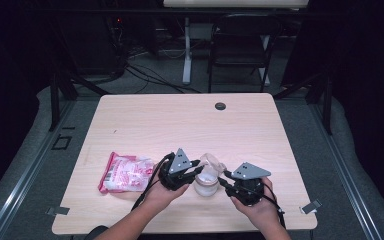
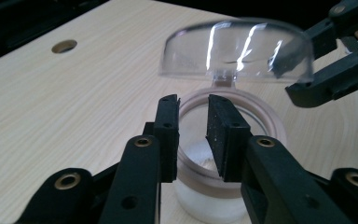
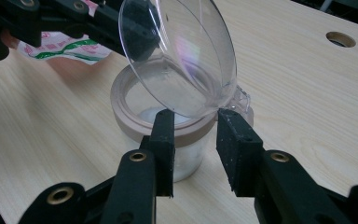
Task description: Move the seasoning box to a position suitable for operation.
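High view: our left claw (image 1: 198, 169), right claw (image 1: 223, 181) parted, gripping nothing, flank jar (image 1: 206, 186); surface (image 1: 180, 120) beyond bare to far edge.

Light wood-grain surface (image 1: 180, 120) with rounded corners and a dark round grommet hole (image 1: 220, 106) near its far edge. Grey floor (image 1: 155, 75) beyond, crossed by loose black cables (image 1: 145, 75). A black folding chair (image 1: 241, 50) stands beside a white table leg (image 1: 186, 50). Dark curtains (image 1: 360, 60) close in both sides; lighting is dim.

Both tools (image 1: 196, 169) (image 1: 223, 179) parted, tips facing.
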Demonstrator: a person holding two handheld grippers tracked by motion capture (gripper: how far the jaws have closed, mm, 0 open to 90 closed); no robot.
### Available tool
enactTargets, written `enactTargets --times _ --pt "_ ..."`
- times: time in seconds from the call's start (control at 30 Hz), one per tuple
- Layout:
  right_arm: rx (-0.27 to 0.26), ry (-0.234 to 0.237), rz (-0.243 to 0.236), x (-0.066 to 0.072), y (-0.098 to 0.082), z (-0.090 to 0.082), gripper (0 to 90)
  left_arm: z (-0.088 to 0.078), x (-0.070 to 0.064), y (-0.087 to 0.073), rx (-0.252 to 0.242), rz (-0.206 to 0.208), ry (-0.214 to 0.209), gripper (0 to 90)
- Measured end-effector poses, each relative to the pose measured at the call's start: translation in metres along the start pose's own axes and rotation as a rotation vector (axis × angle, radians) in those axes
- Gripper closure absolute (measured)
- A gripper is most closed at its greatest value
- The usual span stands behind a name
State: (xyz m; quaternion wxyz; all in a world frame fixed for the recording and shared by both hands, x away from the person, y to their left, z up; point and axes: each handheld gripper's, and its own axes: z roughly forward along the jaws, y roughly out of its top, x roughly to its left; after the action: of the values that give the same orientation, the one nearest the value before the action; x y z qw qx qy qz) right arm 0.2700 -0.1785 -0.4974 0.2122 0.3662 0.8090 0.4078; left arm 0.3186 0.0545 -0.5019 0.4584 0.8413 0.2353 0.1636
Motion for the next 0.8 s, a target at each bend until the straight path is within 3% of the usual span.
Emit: enactTargets --times 0.2,0.8 --pt "-0.004 0.002 0.002 -0.001 0.000 -0.001 67.1 0.006 0.002 -0.004 0.023 -0.013 0.011 68.0" --pt "-0.031 -0.010 0.027 -0.008 0.000 -0.005 66.9 0.011 0.002 -0.008 0.049 -0.015 0.015 70.1"
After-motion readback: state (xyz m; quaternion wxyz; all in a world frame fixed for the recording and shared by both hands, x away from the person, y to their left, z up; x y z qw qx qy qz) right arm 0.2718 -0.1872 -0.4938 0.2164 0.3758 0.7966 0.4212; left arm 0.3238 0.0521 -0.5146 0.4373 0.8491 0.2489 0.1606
